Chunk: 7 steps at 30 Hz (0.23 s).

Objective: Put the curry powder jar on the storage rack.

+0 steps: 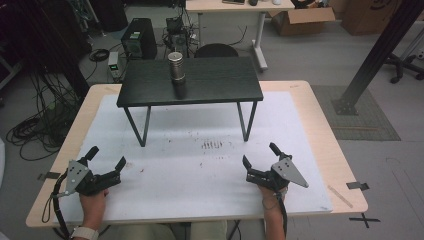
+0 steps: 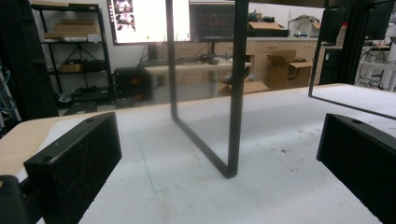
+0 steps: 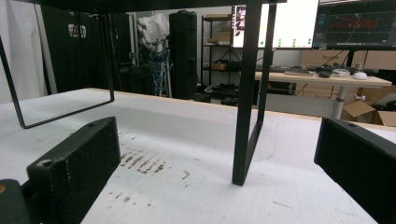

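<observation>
A small black stand with thin metal legs sits on the white mat toward the table's far side. A metal cup stands upright on its top, left of centre. My left gripper rests near the mat's front left corner, open and holding nothing; the left gripper view faces the stand's leg frame across bare mat. At the front right my right gripper is open too, nothing between its jaws, looking at another leg of the stand.
Brown scuff marks stain the mat in front of the stand. The wooden table edge borders the mat. Beyond the table are a desk, cardboard boxes, cables and a black post at the right.
</observation>
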Motion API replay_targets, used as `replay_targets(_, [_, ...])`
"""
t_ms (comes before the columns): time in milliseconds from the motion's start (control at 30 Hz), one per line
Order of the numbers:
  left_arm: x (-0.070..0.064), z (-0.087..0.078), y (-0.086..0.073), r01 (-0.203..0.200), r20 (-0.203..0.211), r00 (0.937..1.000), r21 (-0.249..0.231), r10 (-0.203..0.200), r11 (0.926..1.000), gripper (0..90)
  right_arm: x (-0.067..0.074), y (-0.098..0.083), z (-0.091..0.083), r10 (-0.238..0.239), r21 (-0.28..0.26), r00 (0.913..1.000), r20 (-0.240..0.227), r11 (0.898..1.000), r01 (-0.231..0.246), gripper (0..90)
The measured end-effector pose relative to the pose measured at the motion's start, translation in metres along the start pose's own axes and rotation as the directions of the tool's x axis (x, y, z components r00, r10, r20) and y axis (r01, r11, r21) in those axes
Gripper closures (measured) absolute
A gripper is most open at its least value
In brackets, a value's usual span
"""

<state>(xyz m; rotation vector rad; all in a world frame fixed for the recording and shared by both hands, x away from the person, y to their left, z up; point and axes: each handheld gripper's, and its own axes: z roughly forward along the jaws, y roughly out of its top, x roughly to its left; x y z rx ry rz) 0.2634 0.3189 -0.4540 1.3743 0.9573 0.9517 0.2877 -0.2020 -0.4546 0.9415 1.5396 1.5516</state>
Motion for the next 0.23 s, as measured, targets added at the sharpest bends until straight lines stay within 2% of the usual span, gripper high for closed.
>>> replay_targets(233, [0.0001,0.0,0.0,0.0,0.0,1.0,0.0,0.0,1.0,0.2,-0.0001,-0.0001,-0.0002,0.0,-0.003,1.0,0.0,1.0,0.0,0.0])
